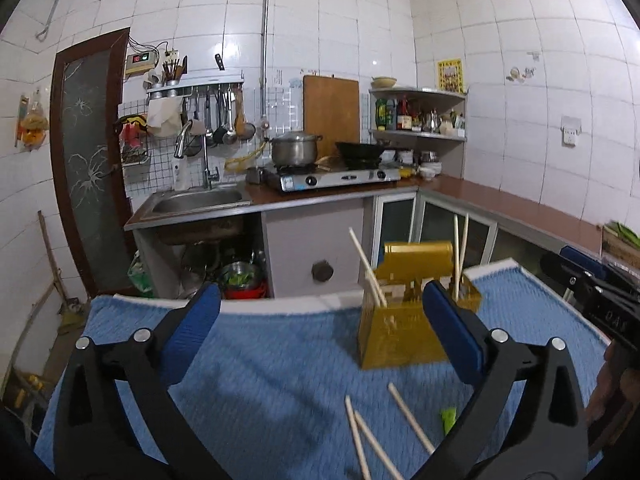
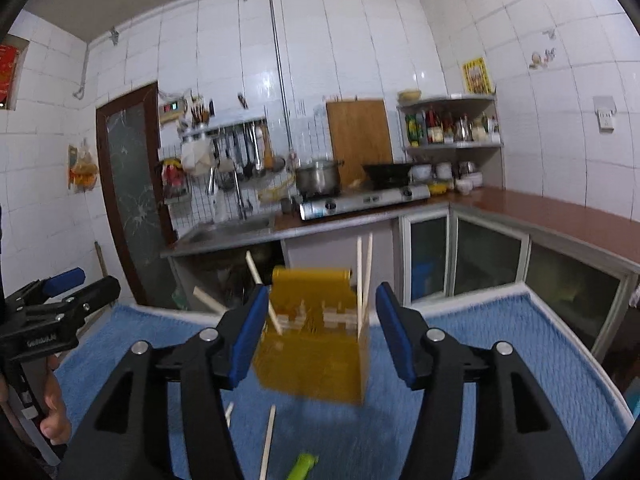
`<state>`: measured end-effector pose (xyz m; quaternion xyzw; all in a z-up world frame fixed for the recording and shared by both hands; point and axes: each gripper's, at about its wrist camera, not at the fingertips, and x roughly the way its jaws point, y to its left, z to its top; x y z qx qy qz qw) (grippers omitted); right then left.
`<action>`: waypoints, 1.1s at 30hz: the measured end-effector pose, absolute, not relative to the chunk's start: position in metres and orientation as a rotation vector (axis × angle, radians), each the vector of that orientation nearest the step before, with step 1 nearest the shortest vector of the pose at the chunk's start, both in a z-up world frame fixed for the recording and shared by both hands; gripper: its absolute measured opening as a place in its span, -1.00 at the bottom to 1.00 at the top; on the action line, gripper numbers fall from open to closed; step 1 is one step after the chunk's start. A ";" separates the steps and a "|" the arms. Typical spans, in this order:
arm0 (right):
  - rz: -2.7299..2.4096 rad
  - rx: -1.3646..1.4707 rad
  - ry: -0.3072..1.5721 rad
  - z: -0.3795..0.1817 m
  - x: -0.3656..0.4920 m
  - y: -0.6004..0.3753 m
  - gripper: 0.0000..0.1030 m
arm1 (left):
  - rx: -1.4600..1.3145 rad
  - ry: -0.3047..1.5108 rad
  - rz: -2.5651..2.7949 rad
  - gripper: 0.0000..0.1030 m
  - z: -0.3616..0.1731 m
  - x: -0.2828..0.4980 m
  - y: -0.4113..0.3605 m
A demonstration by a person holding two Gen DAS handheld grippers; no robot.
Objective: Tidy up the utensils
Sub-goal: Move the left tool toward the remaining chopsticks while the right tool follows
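- Yellow holder (image 1: pixel 400 332) is standing upright on the blue mat (image 1: pixel 260 380), toward the far edge of the table; it's sitting ahead of both claws.
- Chopsticks in holder (image 1: pixel 366 268): several are already sticking up out of it, one leaning left, a pair near-vertical on the right side (image 2: pixel 365 280).
- Loose chopsticks (image 1: pixel 374 440) are still lying flat on the mat in front of the holder, at least three in the left wrist view; so I'm judging the job part done, with these left to go in.
- A small green item (image 2: pixel 302 466) is lying beside them; can't tell what it is, it's cut off at the frame edge.
- Left claw (image 1: pixel 320 320) is standing wide, nothing between the pads.
- Right claw (image 2: pixel 322 338) is standing about half open, also holding nothing; holder is showing through the gap but the pads aren't touching it.
- Hard to read: both views are motion-blurred, holder's compartments are smeared, exact chopstick count inside isn't clear.
- Near ends of the loose chopsticks are running behind the claw arms.
- A hand (image 2: pixel 54 404) is showing at the left edge of the right wrist view, gripping the other tool.
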<state>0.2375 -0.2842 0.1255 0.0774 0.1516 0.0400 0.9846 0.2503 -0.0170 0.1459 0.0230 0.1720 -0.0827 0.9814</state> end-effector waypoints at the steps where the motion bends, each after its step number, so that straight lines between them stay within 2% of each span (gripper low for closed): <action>1: 0.080 0.156 0.333 0.120 0.235 -0.283 0.08 | 0.049 0.361 -0.166 0.90 0.141 0.246 -0.016; 17: 0.040 0.218 0.745 0.000 0.253 -0.269 0.08 | 0.025 0.748 -0.141 0.90 0.028 0.269 0.001; 27: 0.020 0.221 0.860 -0.027 0.274 -0.257 0.08 | -0.005 0.921 -0.148 0.87 -0.007 0.296 -0.009; 32: 0.007 0.207 0.911 -0.035 0.285 -0.246 0.07 | -0.056 1.018 -0.174 0.39 -0.021 0.311 -0.014; 33: 0.005 0.206 0.917 -0.036 0.286 -0.246 0.06 | -0.055 1.025 -0.177 0.35 -0.024 0.313 -0.016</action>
